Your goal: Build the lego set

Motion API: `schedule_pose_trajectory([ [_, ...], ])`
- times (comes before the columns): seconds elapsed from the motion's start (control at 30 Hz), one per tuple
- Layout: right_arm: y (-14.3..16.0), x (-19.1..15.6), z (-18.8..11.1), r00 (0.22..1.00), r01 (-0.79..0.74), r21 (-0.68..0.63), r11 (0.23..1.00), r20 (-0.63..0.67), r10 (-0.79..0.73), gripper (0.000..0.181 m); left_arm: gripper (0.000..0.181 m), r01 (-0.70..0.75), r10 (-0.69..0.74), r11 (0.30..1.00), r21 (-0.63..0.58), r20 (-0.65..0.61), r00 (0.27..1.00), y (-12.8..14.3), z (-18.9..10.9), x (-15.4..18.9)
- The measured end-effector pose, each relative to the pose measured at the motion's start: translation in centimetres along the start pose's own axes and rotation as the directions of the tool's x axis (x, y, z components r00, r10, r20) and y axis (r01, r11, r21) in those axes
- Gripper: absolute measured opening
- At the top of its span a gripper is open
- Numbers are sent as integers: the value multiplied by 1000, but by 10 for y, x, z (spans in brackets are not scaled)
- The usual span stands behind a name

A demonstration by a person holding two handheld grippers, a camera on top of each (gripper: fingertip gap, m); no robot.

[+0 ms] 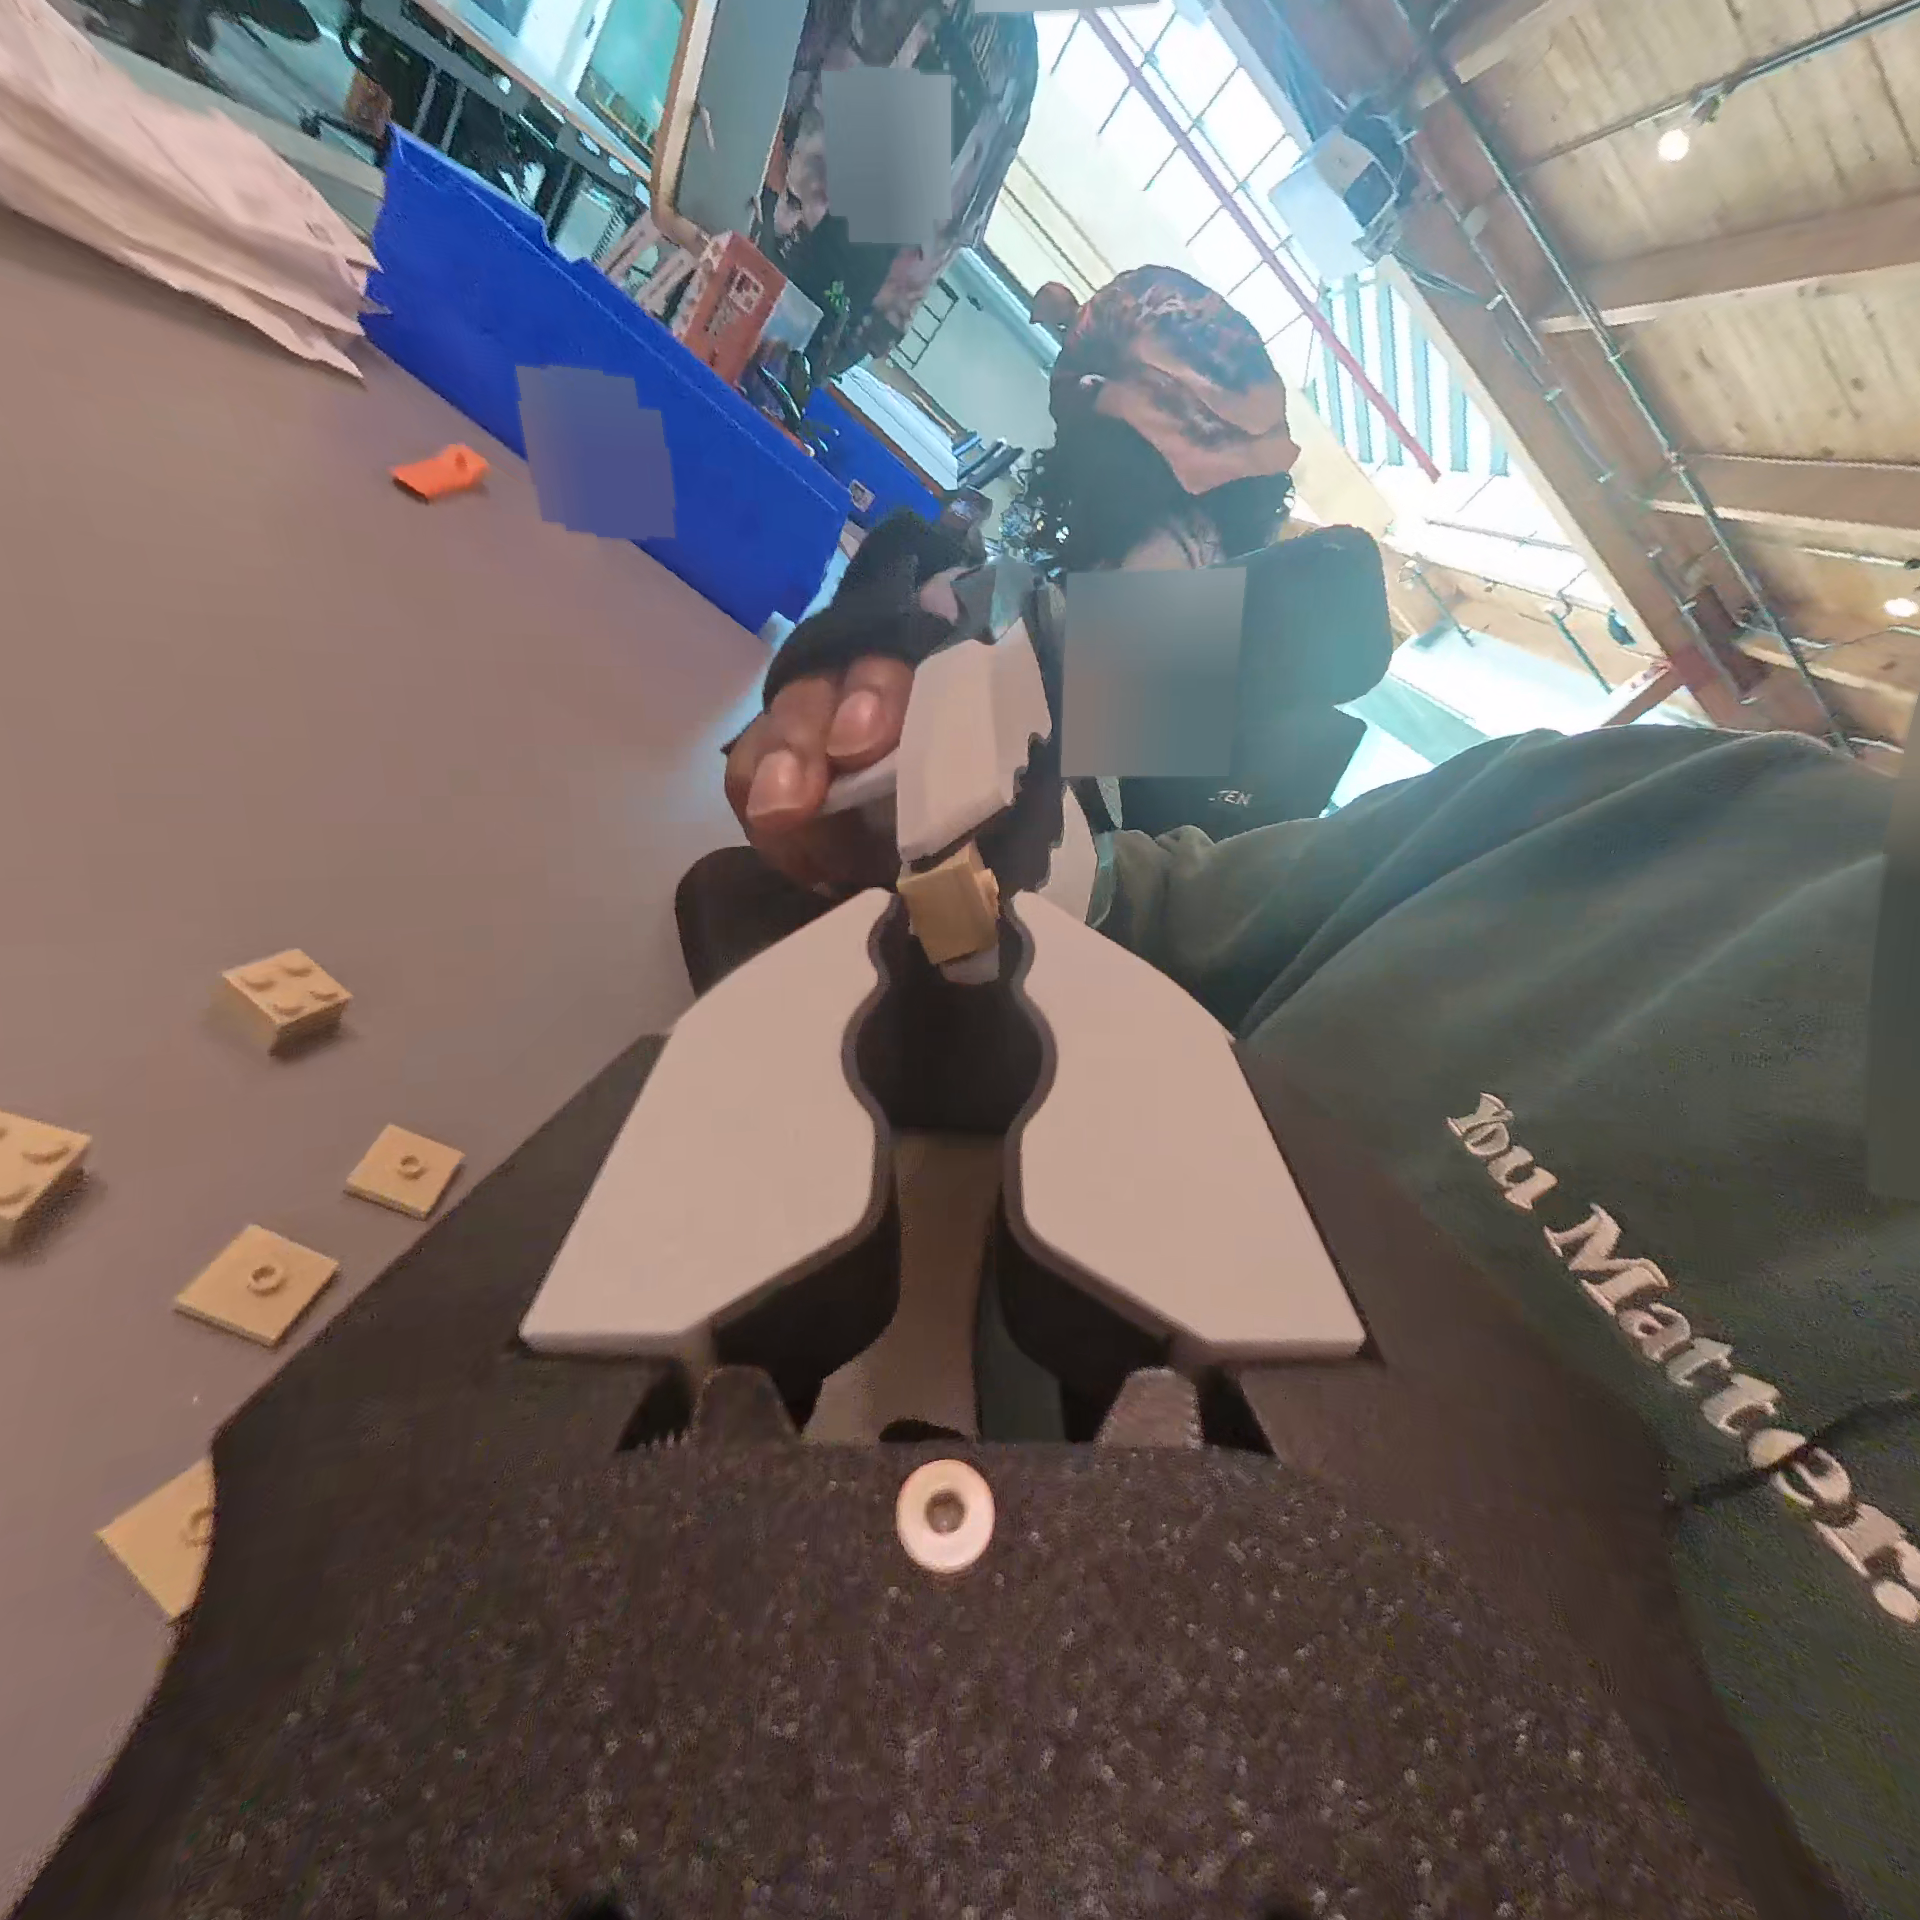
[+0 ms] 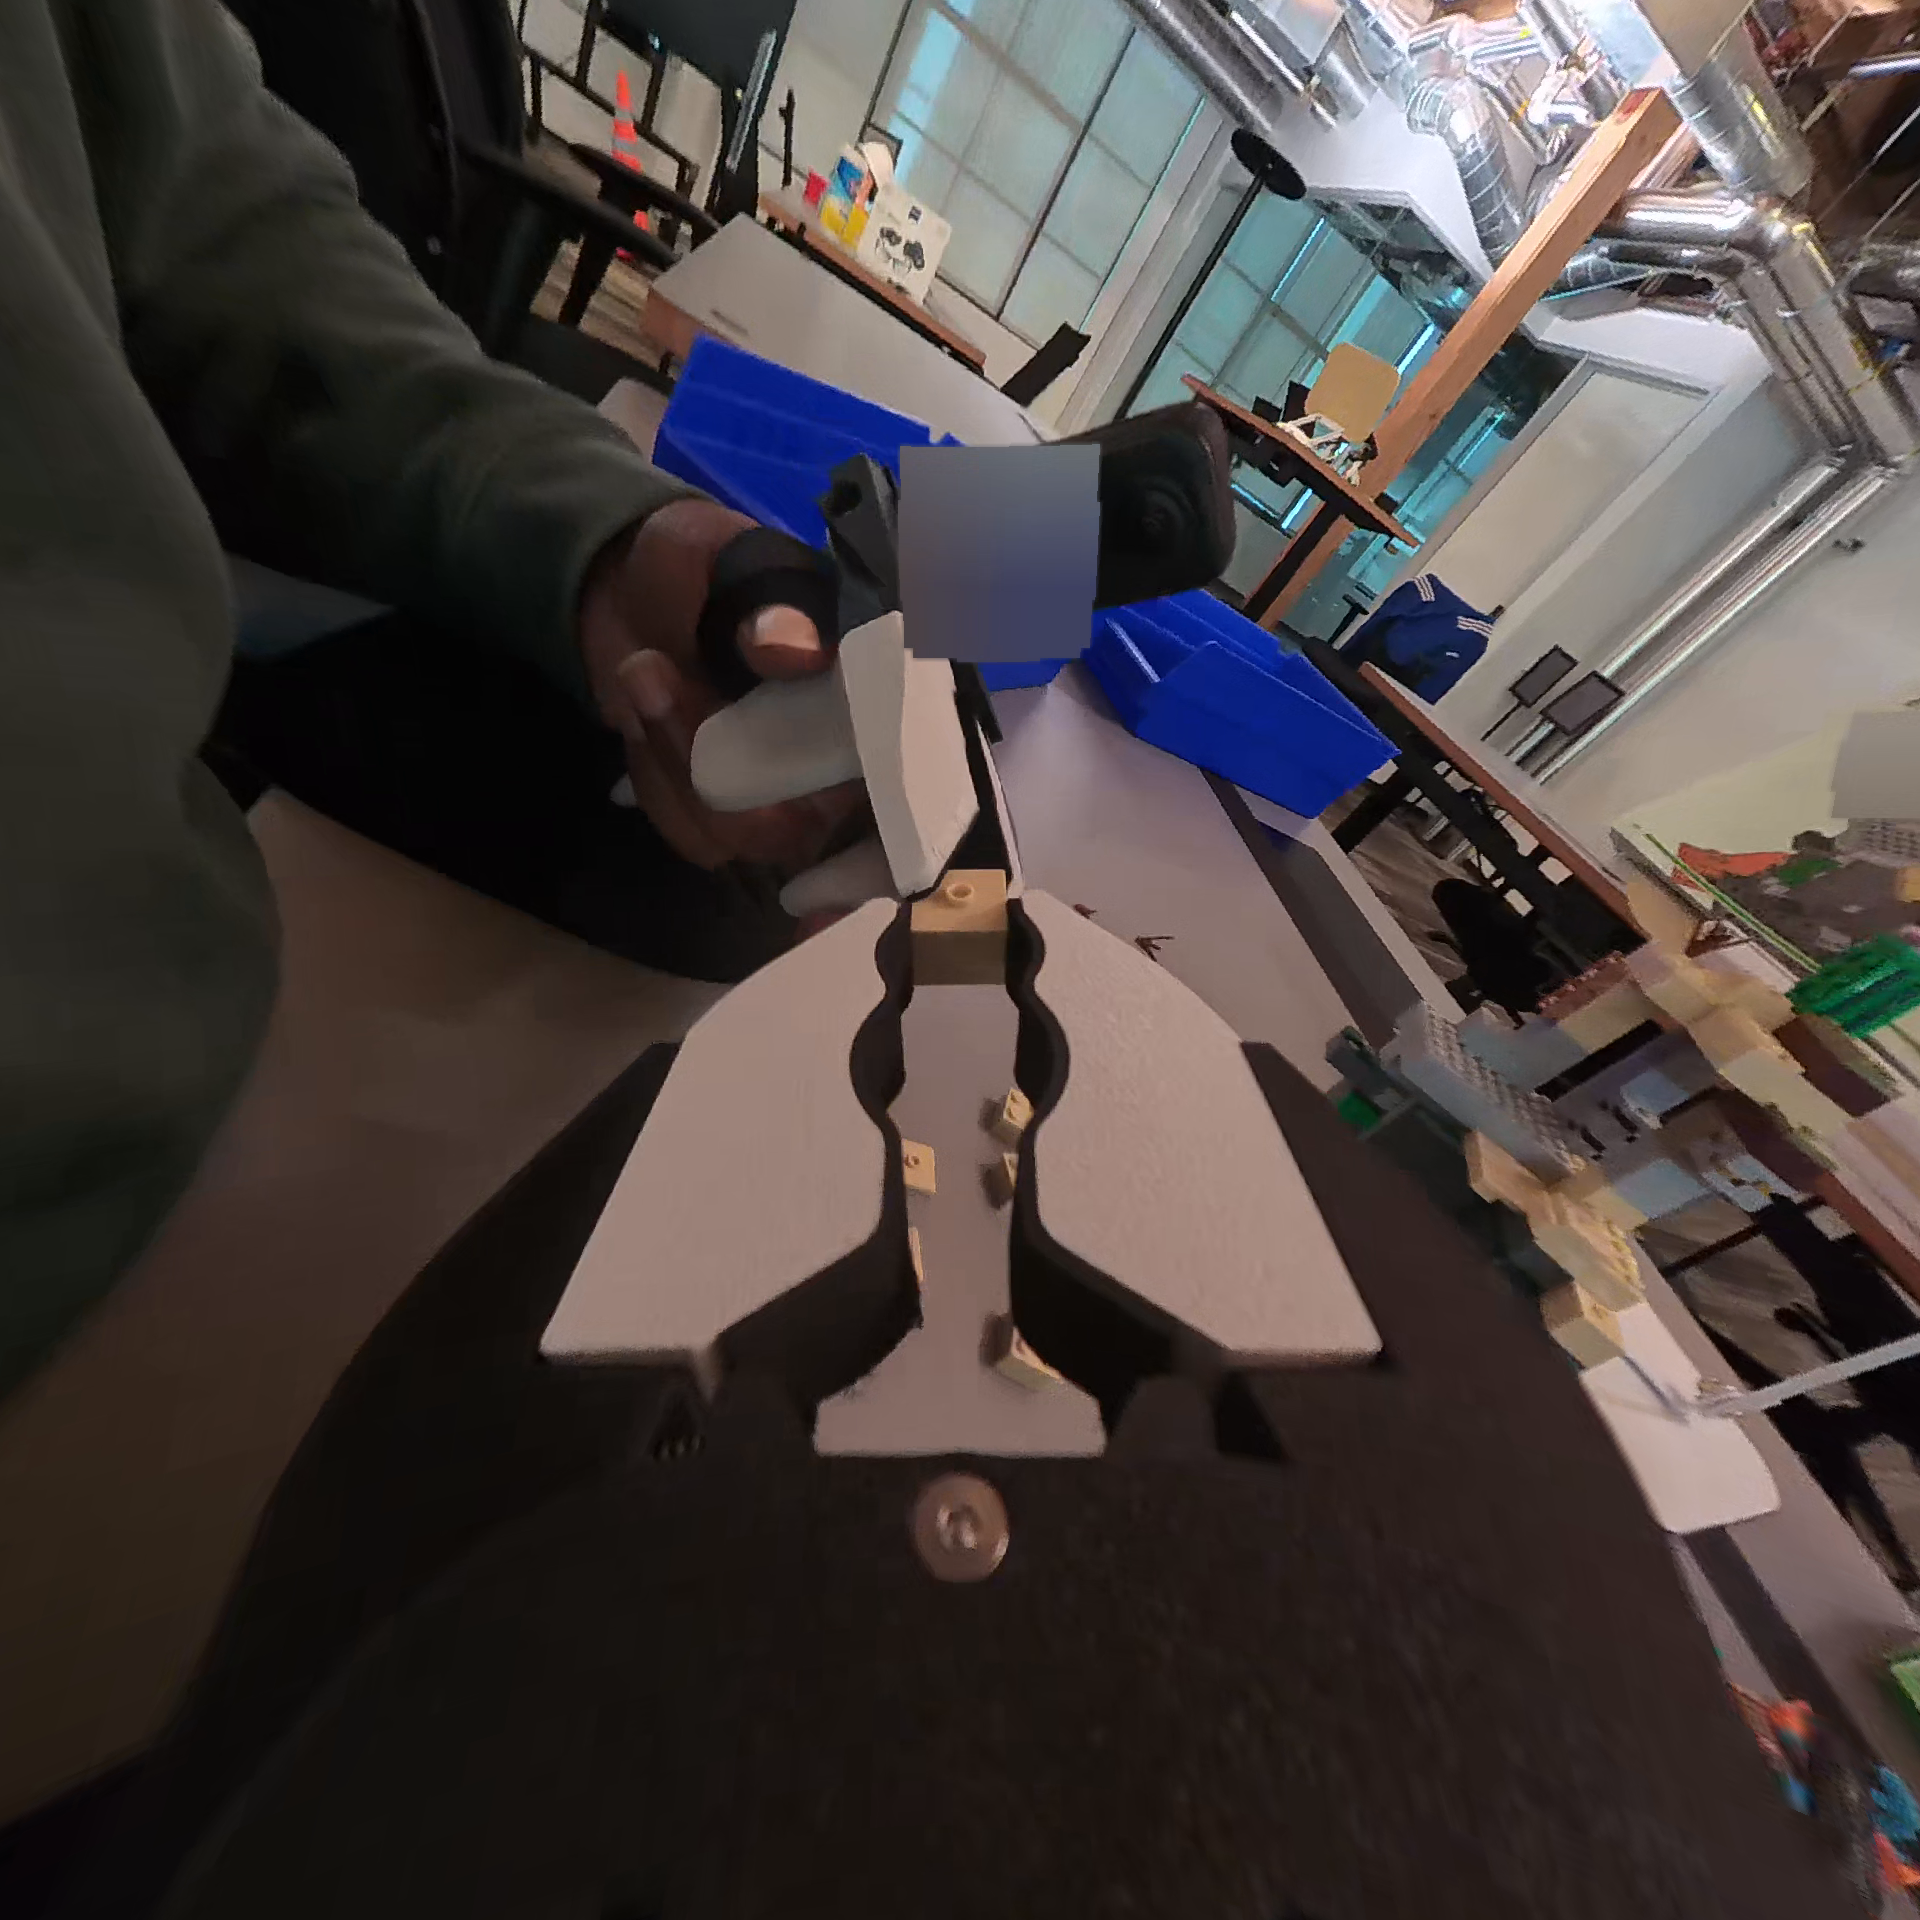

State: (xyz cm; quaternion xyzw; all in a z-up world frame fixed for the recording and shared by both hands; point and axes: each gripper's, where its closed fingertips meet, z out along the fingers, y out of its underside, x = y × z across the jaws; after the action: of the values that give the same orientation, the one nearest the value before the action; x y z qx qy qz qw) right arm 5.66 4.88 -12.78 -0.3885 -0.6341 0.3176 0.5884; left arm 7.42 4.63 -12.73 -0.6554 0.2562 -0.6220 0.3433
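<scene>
Gripping one small tan brick (image 2: 958,940) between both sets of tips, raised well above the grey table (image 1: 312,727): right gripper (image 2: 958,935) clamped across its sides, left gripper (image 1: 951,920) meeting it tip to tip and seemingly pinching the same piece, though contact there is hard to confirm. Risking a dropped or twisted brick if either side lets go early or pulls off-axis, since so little of it sits inside each grip. Could fall among the loose tan plates (image 1: 258,1283) below, away from the half-built model (image 2: 1538,1122).
</scene>
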Motion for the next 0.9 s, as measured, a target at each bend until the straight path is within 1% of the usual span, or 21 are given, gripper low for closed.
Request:
schedule_pose_trajectory([
  [0.1,6,-3,1,998,56,-43,997,-2,-57,17,14,23,-23,1000,-19,-1,1000,5,-1,-4],
  [0.27,11,-3,3,995,94,-99,991,-20,-96,18,13,42,-42,998,-44,1,999,8,-2,-8],
  [0.4,9,-4,1,992,123,-105,987,-16,-125,21,13,57,-57,997,-61,1,998,10,-2,-9],
  [0.53,8,-7,1,985,174,-112,978,3,-174,18,13,99,-100,993,-65,-19,995,11,-2,-10],
  [0.7,8,-11,0,993,106,-91,990,60,-100,17,13,123,-127,989,-79,-45,991,13,-2,-7],
  [0.9,10,-12,1,995,46,-80,996,93,-39,17,13,158,-164,984,-83,-61,985,15,-2,-9],
])
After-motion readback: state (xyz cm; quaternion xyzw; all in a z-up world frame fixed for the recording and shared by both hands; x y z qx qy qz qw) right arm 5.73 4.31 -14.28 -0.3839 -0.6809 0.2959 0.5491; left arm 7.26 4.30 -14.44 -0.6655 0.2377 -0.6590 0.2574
